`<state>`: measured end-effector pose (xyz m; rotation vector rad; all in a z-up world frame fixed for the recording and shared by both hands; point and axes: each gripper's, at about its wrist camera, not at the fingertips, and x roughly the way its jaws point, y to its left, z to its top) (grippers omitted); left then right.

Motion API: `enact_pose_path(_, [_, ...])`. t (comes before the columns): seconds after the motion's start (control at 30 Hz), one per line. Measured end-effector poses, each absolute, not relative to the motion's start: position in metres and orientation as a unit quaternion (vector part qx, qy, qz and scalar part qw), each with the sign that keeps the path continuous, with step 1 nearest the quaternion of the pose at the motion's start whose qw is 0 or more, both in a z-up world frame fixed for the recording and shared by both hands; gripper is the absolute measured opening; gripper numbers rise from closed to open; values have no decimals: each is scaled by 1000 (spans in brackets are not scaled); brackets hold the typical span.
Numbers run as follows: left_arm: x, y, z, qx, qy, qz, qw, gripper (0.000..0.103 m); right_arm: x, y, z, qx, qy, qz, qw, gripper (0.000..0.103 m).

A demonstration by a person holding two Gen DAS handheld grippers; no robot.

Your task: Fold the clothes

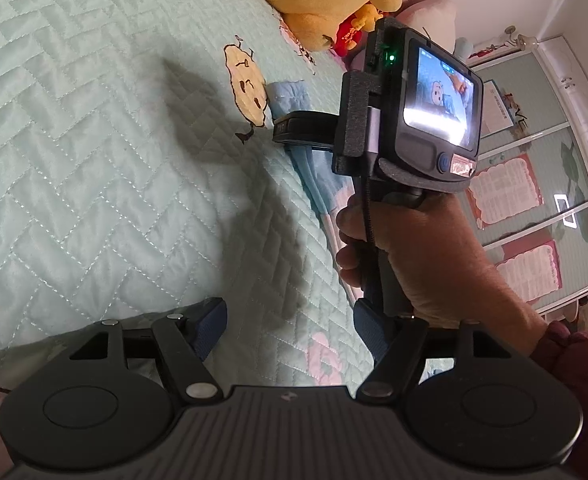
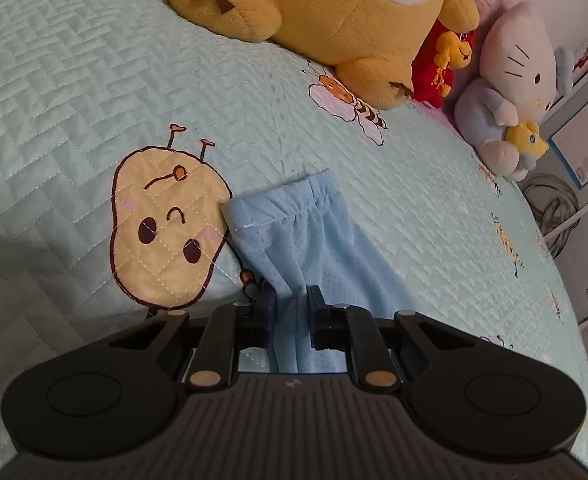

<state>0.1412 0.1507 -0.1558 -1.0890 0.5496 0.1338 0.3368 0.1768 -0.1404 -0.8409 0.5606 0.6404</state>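
A small light blue garment point(image 2: 294, 232) with an elastic hem lies on the mint quilted bedspread point(image 2: 73, 80), next to a stitched yellow cartoon patch point(image 2: 165, 224). My right gripper point(image 2: 291, 300) is shut on the near part of this garment, with the cloth bunched between its pads. In the left wrist view a hand point(image 1: 426, 248) holds the right gripper point(image 1: 289, 132), whose fingers rest on the blue garment point(image 1: 289, 96). My left gripper point(image 1: 291, 320) hovers open over bare bedspread point(image 1: 93, 160), nearer than the garment, with nothing between its fingers.
A big yellow plush toy point(image 2: 334, 20), a small red and yellow toy point(image 2: 434, 76) and a white cat plush point(image 2: 510, 92) sit at the far edge of the bed. A wardrobe with posters point(image 1: 534, 160) stands to the right.
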Motion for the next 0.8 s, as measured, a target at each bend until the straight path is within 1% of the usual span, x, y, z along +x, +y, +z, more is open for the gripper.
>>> enact_pose_path(0.1, [141, 151, -156, -511, 256, 63, 818, 75, 340, 173, -138, -378, 272, 309, 829, 17])
enact_pose_path(0.17, [141, 150, -157, -510, 255, 63, 819, 75, 344, 168, -133, -351, 283, 319, 834, 22])
enact_pose_path(0.3, [142, 148, -156, -502, 255, 64, 824, 76, 347, 162, -131, -332, 290, 324, 837, 23])
enact_pose_path(0.33, [142, 148, -156, -501, 254, 64, 825, 76, 346, 161, -131, -331, 288, 326, 837, 27])
enact_pose_path(0.37, [143, 148, -157, -501, 254, 64, 825, 76, 344, 158, -130, -328, 283, 329, 839, 38])
enact_pose_path(0.4, [143, 148, -157, -501, 254, 64, 825, 77, 342, 155, -128, -326, 276, 333, 841, 46])
enact_pose_path(0.43, [143, 148, -157, -501, 253, 64, 825, 77, 339, 153, -127, -323, 270, 336, 843, 61])
enact_pose_path(0.47, [144, 148, -157, -501, 252, 64, 825, 77, 337, 150, -125, -320, 263, 339, 844, 70])
enact_pose_path(0.57, [144, 147, -157, -501, 250, 65, 826, 78, 331, 131, -113, -284, 258, 366, 848, 71])
enact_pose_path(0.67, [143, 147, -159, -505, 244, 66, 825, 78, 330, 114, -103, -269, 245, 357, 860, 71])
enact_pose_path(0.8, [132, 159, -168, -565, 202, 62, 798, 78, 327, 117, -110, -330, 221, 347, 850, 70])
